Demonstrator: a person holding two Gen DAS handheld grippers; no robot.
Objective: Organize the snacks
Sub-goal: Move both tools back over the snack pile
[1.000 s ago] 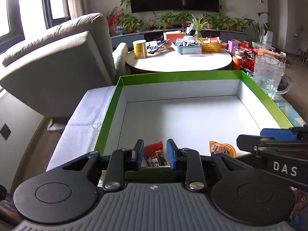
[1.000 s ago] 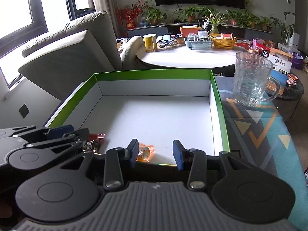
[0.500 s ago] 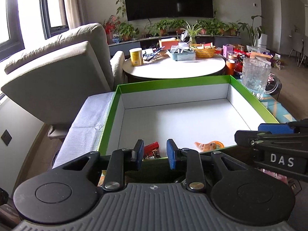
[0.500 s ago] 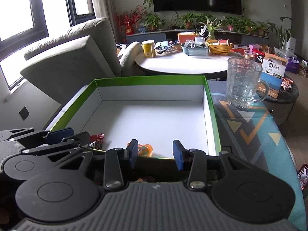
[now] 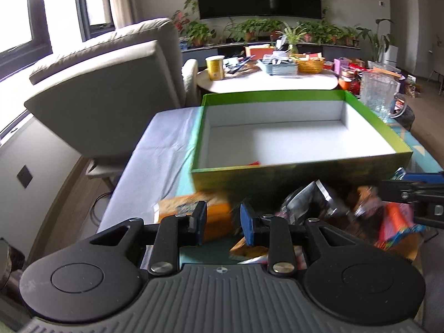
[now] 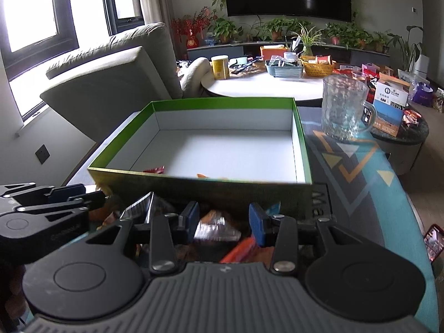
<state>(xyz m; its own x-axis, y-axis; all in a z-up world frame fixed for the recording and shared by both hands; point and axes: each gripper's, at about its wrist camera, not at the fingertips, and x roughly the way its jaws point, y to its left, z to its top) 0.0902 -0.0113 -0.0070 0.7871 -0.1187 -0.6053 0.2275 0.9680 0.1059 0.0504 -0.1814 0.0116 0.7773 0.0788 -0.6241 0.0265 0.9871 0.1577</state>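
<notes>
Left wrist view, lower centre: left gripper (image 5: 223,219), pinched to its narrowest gap, gripping nothing. Hovers over a blurred heap of snack packets (image 5: 313,202) at lower right, with an orange packet (image 5: 177,208) just behind the left pad. Above centre, green box (image 5: 277,94), white inside, nearly bare.

Right wrist view, lower centre: right gripper (image 6: 224,219), pads parted moderately, clamping nothing. Hangs above the same heap, in front of the box's near wall. Inside the box, against that wall: red packet (image 6: 154,170) and orange-coloured packet (image 6: 204,176), mostly hidden. Right of the box, glass mug (image 6: 342,105), upright on the patterned cloth (image 6: 360,172).
</notes>
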